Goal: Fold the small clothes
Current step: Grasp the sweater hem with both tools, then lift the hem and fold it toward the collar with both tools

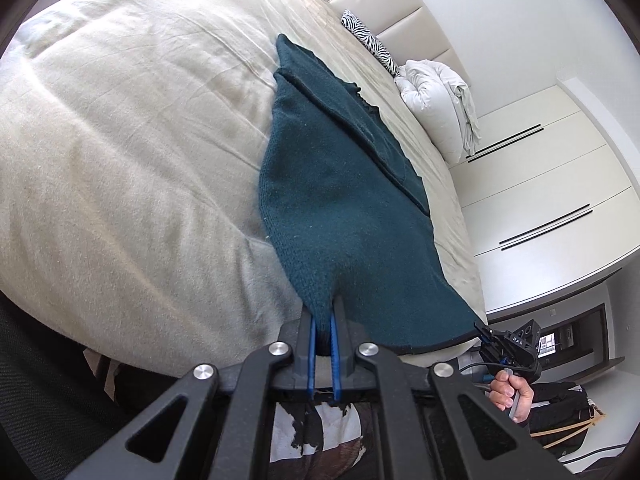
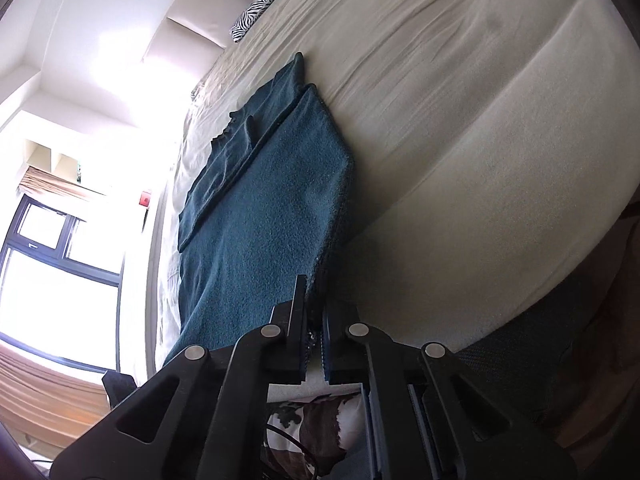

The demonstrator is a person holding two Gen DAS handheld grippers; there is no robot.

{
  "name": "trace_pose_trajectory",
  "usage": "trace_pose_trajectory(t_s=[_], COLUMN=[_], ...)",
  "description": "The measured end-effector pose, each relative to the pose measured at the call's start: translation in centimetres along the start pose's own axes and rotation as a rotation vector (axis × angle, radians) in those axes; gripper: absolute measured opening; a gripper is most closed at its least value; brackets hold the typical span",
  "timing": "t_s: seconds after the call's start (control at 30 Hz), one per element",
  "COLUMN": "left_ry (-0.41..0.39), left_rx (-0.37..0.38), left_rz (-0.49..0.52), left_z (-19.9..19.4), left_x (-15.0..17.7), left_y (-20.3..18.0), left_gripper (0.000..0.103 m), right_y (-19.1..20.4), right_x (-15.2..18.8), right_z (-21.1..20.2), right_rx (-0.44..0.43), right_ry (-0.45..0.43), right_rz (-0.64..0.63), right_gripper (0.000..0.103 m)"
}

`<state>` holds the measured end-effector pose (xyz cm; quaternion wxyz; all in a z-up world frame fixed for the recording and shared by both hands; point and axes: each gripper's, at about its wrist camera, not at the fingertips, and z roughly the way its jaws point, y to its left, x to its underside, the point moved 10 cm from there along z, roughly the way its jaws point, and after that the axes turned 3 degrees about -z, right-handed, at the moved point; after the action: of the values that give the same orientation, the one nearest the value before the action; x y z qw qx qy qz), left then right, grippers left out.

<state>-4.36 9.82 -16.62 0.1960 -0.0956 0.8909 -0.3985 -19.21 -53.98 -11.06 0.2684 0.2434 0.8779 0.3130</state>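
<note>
We had the left gripper and right gripper each pinching a near corner of the teal knit garment, which lay on the bed toward twelve o'clock. Uneven lifting risked a skewed fold; the knit could slip free.

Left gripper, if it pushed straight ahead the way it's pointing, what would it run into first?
The left gripper is already shut on the near edge of the teal knit garment, so that cloth comes first; pushing on would probably bunch it along the cream bed cover.
</note>
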Motion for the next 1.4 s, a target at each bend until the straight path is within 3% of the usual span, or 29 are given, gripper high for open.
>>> trace_pose_trajectory(t_s=[0.47,0.73,1.0,1.4], left_ry=[-0.104,-0.157,-0.211,-0.284], left_rx=[0.068,0.098,0.108,0.088], left_rz=[-0.012,-0.013,0.013,0.069], left_z=[-2.5,-3.2,-3.1,-1.1], left_x=[-4.9,-8.2,-12.5,-20.8], left_y=[-2.7,-4.0,-6.0,-9.0], left_gripper=[0.006,0.007,0.007,0.007], right_y=[5.4,7.5,10.6,14.6], right_x=[-3.5,-7.2,-12.3,-19.5], right_z=[-1.8,-2.5,-2.1,1.6], right_rx=[-0.097,-0.154,-0.167,-0.096], right_ry=[-0.081,-0.142,-0.209,-0.263], right_rz=[-0.038,-0.031,-0.072,-0.158], right_gripper=[0.004,0.004,0.004,0.004])
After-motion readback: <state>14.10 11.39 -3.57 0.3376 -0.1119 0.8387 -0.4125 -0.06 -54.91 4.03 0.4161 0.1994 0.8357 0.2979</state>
